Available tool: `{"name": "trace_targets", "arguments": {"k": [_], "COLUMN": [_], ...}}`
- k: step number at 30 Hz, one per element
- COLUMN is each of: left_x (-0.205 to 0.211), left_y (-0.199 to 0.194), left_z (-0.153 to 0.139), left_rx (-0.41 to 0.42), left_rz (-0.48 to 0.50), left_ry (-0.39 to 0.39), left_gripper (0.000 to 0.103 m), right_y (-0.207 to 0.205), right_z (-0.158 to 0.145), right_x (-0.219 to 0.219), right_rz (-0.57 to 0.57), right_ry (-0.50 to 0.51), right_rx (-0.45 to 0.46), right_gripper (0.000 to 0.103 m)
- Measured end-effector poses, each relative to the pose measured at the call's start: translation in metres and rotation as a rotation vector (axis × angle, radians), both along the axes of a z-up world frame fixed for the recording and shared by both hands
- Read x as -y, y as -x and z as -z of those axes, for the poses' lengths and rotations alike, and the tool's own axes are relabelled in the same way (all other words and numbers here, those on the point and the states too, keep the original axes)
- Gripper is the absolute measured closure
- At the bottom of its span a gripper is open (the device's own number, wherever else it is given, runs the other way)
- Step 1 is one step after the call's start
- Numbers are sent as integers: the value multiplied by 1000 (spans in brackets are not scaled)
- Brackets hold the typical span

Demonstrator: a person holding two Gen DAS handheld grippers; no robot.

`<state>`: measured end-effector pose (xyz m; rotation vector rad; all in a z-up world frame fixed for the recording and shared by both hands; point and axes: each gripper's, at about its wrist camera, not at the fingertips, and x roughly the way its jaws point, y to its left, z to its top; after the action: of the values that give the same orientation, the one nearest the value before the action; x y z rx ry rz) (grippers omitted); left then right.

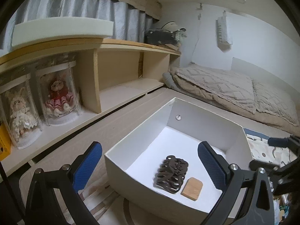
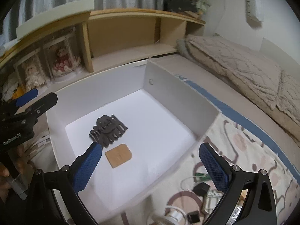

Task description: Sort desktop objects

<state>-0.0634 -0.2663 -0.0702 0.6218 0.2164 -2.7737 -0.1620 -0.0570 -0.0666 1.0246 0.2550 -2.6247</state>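
A white open box sits on a patterned cloth. Inside lie a dark brown hair claw clip and a small tan wooden card beside it. My left gripper hovers at the box's near left corner, its jaws wide apart and empty, with blue pads. My right gripper stands open over the box's near right side with nothing between its fingers. The left gripper also shows at the left edge of the right wrist view, held by a hand.
Small loose items and a roll of tape lie on the patterned cloth right of the box. A wooden shelf with two cased dolls runs behind. A beige blanket lies on the bed at right.
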Motion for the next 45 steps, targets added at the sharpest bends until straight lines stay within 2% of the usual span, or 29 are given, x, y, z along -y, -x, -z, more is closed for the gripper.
{"name": "trace_targets", "arguments": {"k": [7, 17, 27, 45], "left_x": [-22, -60, -95, -136], "left_y": [-4, -28, -57, -109], "left_z": [-7, -18, -24, 1], "left_rx": [4, -25, -65, -38], "left_rz": [92, 205, 276, 368], "left_ry": [1, -16, 22, 34], "left_gripper": [0, 0, 0, 0], "right_y": [-36, -104, -174, -261], "right_z": [-11, -21, -30, -4], "right_x": [-41, -95, -136, -161], "right_rz": [91, 239, 384, 554], "right_ry": [10, -2, 11, 7], "right_rx": [-12, -45, -94, -103], "right_gripper": [0, 0, 0, 0]}}
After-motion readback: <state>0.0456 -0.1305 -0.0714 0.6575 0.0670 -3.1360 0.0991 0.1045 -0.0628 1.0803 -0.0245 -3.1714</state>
